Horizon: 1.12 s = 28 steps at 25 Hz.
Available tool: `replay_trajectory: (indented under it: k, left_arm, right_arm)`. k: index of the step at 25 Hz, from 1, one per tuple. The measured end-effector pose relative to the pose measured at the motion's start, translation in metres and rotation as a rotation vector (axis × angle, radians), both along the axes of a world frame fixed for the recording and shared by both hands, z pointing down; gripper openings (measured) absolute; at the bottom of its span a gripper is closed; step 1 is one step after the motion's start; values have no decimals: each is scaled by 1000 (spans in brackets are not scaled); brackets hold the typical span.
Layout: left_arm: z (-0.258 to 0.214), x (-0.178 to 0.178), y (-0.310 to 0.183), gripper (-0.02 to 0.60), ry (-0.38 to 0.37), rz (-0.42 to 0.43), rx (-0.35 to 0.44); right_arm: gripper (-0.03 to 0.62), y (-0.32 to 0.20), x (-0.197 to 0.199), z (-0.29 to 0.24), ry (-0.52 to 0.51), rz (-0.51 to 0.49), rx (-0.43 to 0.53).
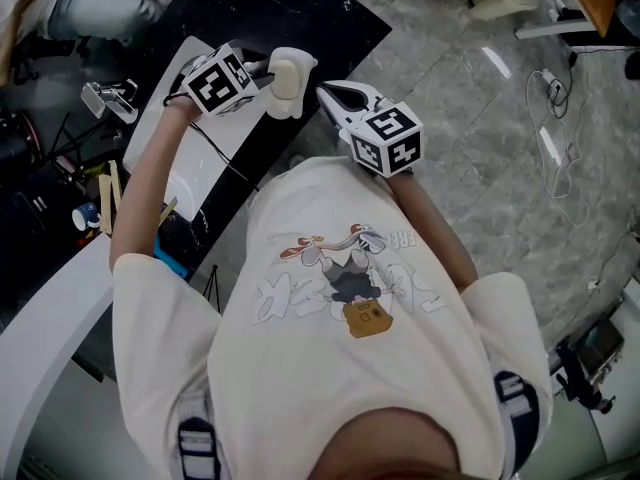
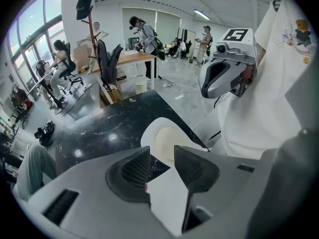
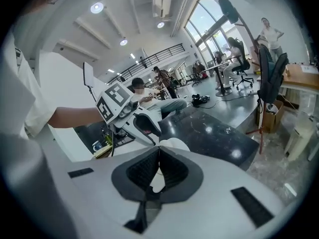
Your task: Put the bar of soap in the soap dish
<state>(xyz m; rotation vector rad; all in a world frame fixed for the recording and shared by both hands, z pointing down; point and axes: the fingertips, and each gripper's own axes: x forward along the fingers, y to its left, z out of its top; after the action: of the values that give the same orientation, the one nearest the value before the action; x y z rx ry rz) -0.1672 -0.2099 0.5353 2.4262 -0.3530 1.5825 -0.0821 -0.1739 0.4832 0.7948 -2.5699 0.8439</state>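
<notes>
My left gripper (image 1: 266, 78) (image 2: 162, 158) is held up in front of the person's chest, shut on a white soap dish (image 1: 288, 80) (image 2: 167, 136). The dish's hollow looks cream; I cannot tell whether that is the bar of soap. It hangs over the edge of the black marble table (image 1: 285, 8) (image 2: 104, 128). My right gripper (image 1: 328, 93) (image 3: 158, 151) is just right of the dish, jaws shut together with nothing between them. It points at the dish (image 3: 174, 145). Each gripper shows in the other's view: the right gripper (image 2: 224, 73) and the left gripper (image 3: 129, 118).
A white board (image 1: 190, 158) lies on the table at the left, with small tools and a cup (image 1: 85, 216) beside it. Grey stone floor (image 1: 480, 118) lies to the right. Several people, office chairs and a coat stand (image 2: 89, 39) are in the room behind.
</notes>
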Motion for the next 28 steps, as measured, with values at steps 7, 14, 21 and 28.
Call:
replay_trajectory:
  k: [7,14,21,28]
  left_arm:
    - [15,-6,8,149,50,-65,-24]
    - [18,2,8,146,59,-47,-27]
    - [19,11,5,146,69,-13,-12]
    - [4,10,-1,141,159,-90,45]
  right_arm:
    - [6,-9,-32,32,97,-69,-40]
    - [6,-12,-52,70,207,-106,-98]
    - [6,-4,-54,80,223,-113,-119]
    - [6,-6,-49,69,182,-27,-86]
